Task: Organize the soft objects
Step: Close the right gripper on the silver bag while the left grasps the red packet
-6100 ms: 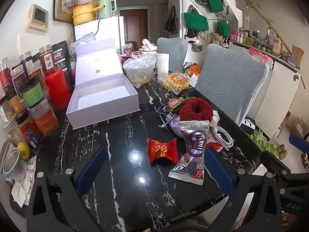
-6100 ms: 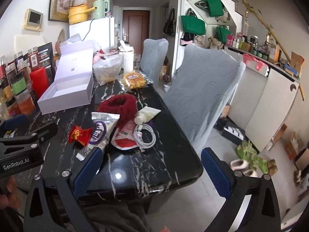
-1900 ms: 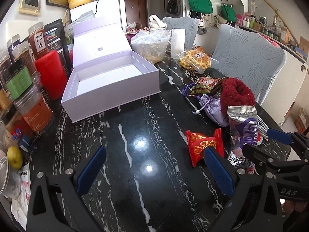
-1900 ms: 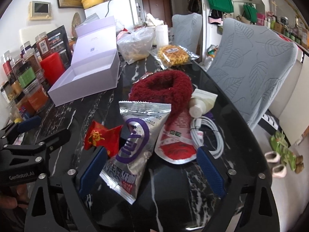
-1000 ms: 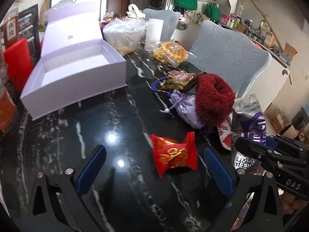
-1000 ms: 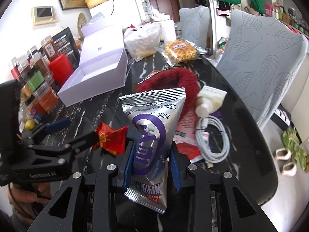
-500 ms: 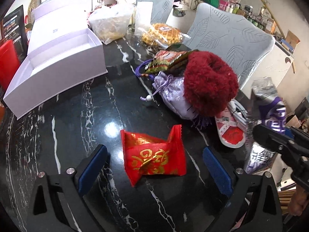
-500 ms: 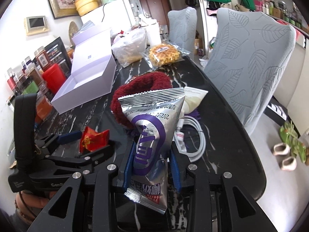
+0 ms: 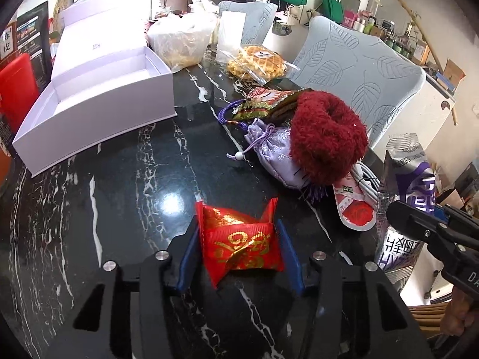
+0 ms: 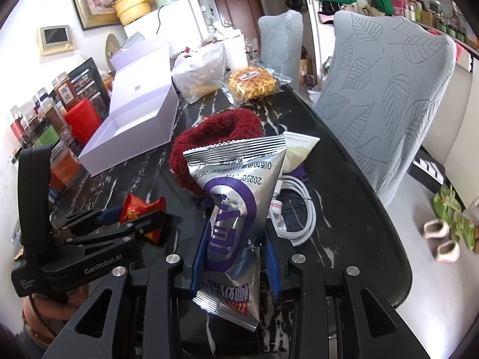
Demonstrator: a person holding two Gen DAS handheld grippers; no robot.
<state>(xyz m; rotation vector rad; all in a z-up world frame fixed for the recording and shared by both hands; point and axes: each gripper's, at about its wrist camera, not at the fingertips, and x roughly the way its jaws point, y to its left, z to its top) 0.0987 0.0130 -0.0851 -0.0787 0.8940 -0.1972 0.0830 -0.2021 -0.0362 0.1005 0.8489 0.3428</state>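
Observation:
A small red pouch with gold print point(image 9: 239, 245) lies on the black marble table point(image 9: 119, 209). My left gripper point(image 9: 237, 227) is closing on it, and its blue pads point(image 9: 188, 248) press both sides. The right wrist view shows this gripper point(image 10: 131, 218) low on the left, around the red pouch point(image 10: 140, 206). My right gripper point(image 10: 236, 239) is shut on a silver and purple snack bag point(image 10: 236, 197), held upright above the table's near edge. In the left wrist view that bag point(image 9: 404, 179) stands at the right. An open lavender box point(image 9: 89, 89) sits far left.
A dark red fuzzy ring point(image 9: 326, 137), a lavender drawstring pouch point(image 9: 272, 149) and an embroidered pouch point(image 9: 260, 104) are heaped right of centre. A white cable point(image 10: 296, 206) lies beside them. Jars point(image 10: 45, 125) line the left edge. A waffle packet point(image 9: 254, 61) and grey chairs point(image 10: 389, 89) stand behind.
The left gripper's jaws have closed from wide open onto the red pouch. The right gripper still holds the silver bag, lifted off the table earlier.

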